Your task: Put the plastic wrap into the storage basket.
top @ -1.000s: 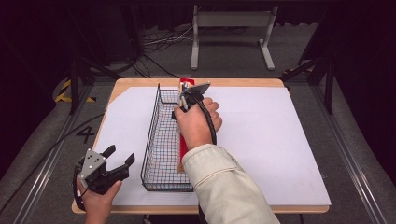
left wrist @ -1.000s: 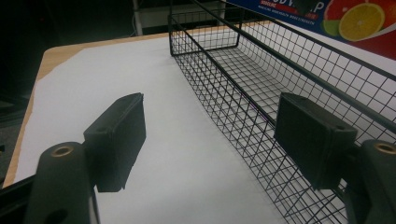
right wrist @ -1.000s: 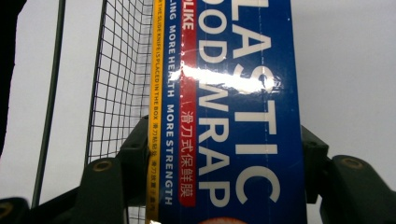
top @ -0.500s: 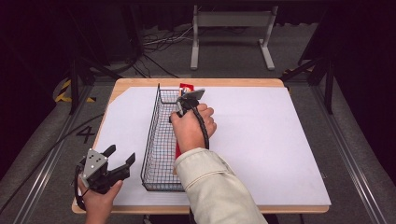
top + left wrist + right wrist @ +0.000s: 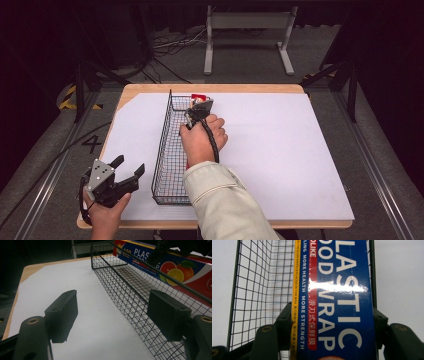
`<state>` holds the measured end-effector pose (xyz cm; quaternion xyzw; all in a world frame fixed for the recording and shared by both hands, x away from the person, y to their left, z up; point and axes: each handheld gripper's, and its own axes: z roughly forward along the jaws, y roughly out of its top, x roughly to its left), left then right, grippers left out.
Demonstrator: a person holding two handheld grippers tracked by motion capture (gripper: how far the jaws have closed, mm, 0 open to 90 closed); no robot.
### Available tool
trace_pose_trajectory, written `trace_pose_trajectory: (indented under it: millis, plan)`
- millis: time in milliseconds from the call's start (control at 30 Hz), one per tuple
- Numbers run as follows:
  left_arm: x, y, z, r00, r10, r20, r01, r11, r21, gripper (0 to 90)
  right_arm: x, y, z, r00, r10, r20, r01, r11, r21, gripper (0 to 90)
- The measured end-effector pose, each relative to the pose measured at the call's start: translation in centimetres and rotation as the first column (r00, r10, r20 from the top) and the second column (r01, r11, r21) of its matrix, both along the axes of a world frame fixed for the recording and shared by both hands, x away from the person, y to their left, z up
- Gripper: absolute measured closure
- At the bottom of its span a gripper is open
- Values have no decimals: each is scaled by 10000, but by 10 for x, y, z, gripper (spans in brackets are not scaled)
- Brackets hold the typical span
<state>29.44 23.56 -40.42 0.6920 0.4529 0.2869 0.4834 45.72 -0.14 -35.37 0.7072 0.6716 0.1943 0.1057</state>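
Holding a long blue and red cardboard box of plastic wrap [image 5: 337, 302], the right tool [image 5: 199, 111] has its two black jaws pressed on the box's two long sides. White words run along the top of the box, and a yellow strip runs down one edge. In the high view the box sits along the right side of the long black wire basket [image 5: 170, 150], and a red end of it peeks out past the tool at the far end. The person's right hand [image 5: 202, 140] is over the basket, and a pale sleeve [image 5: 225, 200] comes up from the bottom.

The basket lies on a big white sheet [image 5: 280, 150] that covers most of the wooden desk [image 5: 130, 92].

The left tool [image 5: 122, 180] is at the near left corner of the desk, just beside the basket's near end. Its jaws are wide apart and hold nothing. From the left tool's own camera, pictures of an orange and a lemon show on the side of the box, seen through the wire.
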Motion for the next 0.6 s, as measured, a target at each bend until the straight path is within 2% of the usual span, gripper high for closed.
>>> trace_pose_trajectory:
  millis: [100, 233, 433, 600]
  plan:
    - [1, 1, 0, 10000, -20, -33, 20, 10000, -13, 252, -1, 3, -1, 10000, -5, 25, 4, 10000, 59, 399]
    - [-1, 0, 0, 10000, 29, -3, -29, 10000, -7, 252, -1, 8, -4, 9998, 17, -196, -18, 10000, -57, 399]
    - [-1, 1, 0, 10000, 36, -1, -36, 10000, -13, 252, 0, 11, -7, 9994, 91, -341, -90, 10000, 43, 399]
    - [0, 0, 0, 10000, -31, -14, 31, 10000, 63, 252, 1, 14, -13, 9986, 31, -523, -44, 9997, -250, 398]
